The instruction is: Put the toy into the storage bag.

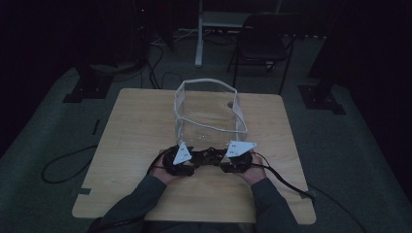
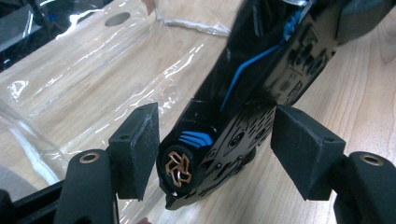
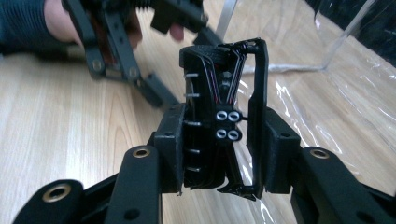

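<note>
We hold a black frame (image 3: 224,121) in our right claw (image 3: 219,154): both matte, blocky pads press its flat sides, so the jaws stand partly closed on it. It is a hard plastic piece with thin ribs, small metal pins and four round silver studs on its front. Its other end reaches between the pads of our left claw (image 2: 215,154), where it shows perforated black plates, a blue cable and a coppery, fan-shaped disc in a round socket. There the jaws gape wide; the left pad lies just beside the frame and the right pad stands clear. Just beyond both claws a clear, crinkly plastic bag (image 1: 209,109) stands open on the pale wooden table (image 1: 136,126).
</note>
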